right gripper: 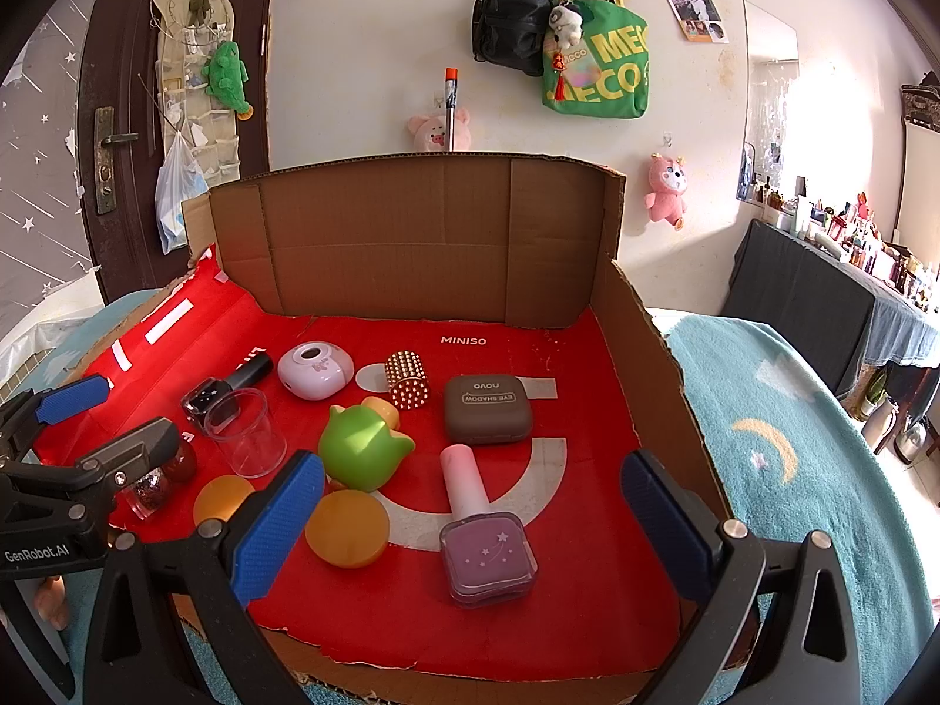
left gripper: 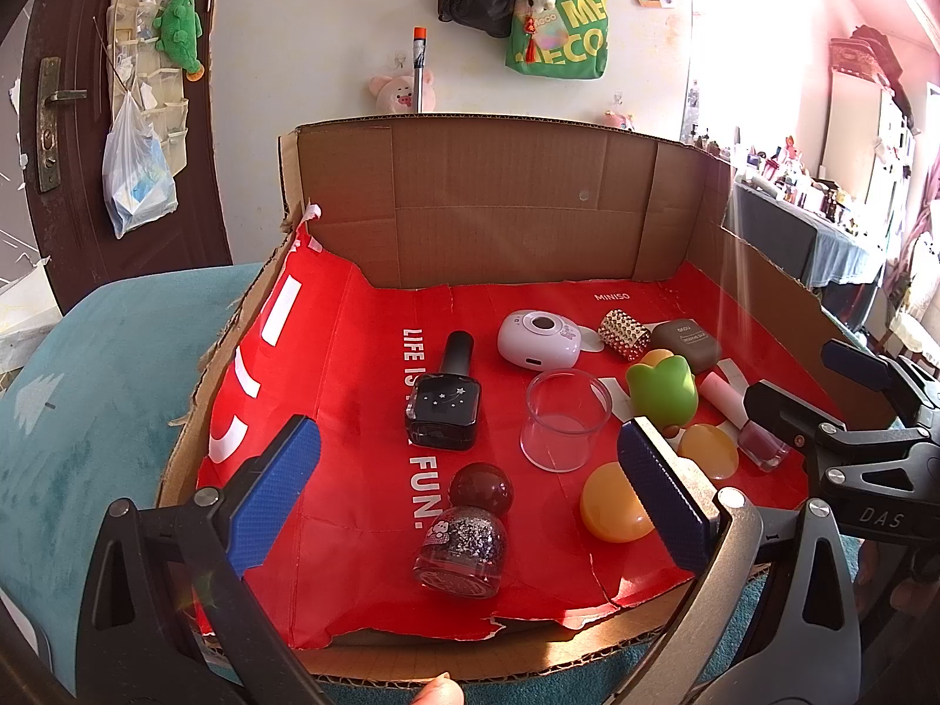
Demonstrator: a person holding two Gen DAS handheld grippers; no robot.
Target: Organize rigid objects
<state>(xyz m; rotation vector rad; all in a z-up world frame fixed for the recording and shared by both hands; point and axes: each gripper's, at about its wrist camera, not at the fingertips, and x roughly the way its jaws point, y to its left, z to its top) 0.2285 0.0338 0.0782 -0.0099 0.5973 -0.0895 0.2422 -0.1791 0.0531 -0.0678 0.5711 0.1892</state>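
- The left claw (left gripper: 467, 490) stood wide open and empty, lower centre of its own view, above a glitter bottle (left gripper: 461, 540).
- The right claw (right gripper: 473, 520) gaped, empty, around a pink bottle (right gripper: 484, 546).
- Only the right view showed the brown case (right gripper: 487, 408) whole; all lay in the cardboard box (right gripper: 411, 235).

1. Green tote bag (right gripper: 596, 73) on the wall far ahead of the claw, black backpack (right gripper: 511, 17) just left of it.
2. Pink plush (right gripper: 667, 188) ahead-right.
3. Dark door (left gripper: 70, 117) far left.
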